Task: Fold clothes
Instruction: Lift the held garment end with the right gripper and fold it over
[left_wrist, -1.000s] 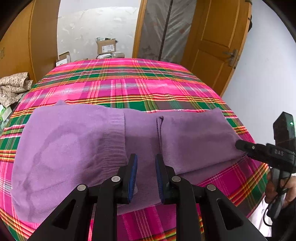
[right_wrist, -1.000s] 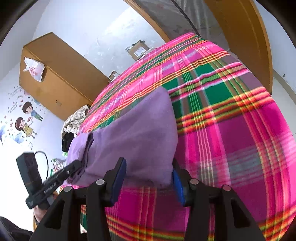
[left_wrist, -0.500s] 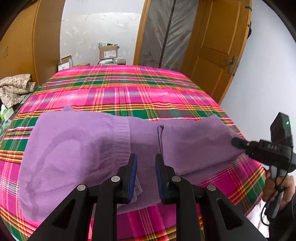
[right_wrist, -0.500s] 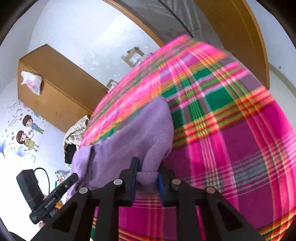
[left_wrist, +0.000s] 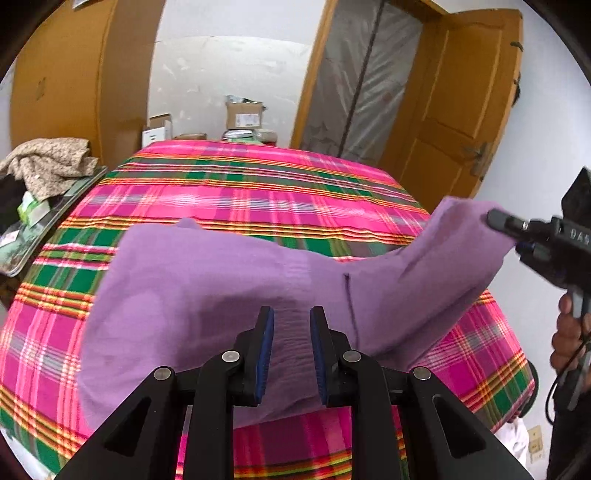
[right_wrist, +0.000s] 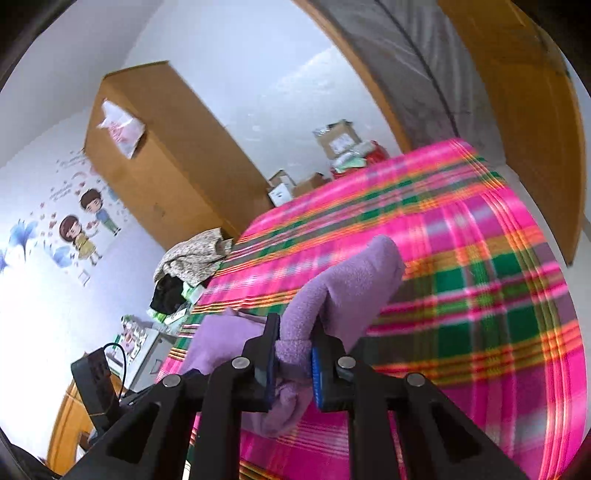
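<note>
A soft purple fleece garment (left_wrist: 207, 288) is spread across the near part of a bed covered with a pink, green and orange plaid blanket (left_wrist: 258, 192). Its left portion lies flat on the blanket, while its right end is lifted off the bed and drawn up toward the right.

The left claw (left_wrist: 291, 350) is seen from its own camera with its blue-padded fingers (left_wrist: 266, 354) set narrowly apart, and a bunched ridge of the purple fabric near the front edge is held between them. The pads appear to be pressed against that ridge.

The right claw (right_wrist: 293, 363) is closing, and a rolled fold of the same purple garment is pinched between its blue pads (right_wrist: 317, 373); the cloth rises ahead of the fingers as a raised hump above the blanket. In the left wrist view the right claw is seen at the far right, gripped by a person's hand (left_wrist: 569, 332), with the garment's lifted corner at its tip.

Behind the bed, an orange-brown wooden wardrobe (right_wrist: 166, 155) is visible, with cardboard boxes (left_wrist: 243, 114) on the floor by the wall. A crumpled beige patterned cloth (left_wrist: 48, 162) is piled to the left of the bed. An open wooden door (left_wrist: 461, 92) is seen at the right, and cartoon wall stickers (right_wrist: 81, 229) are fixed to the white wall.
</note>
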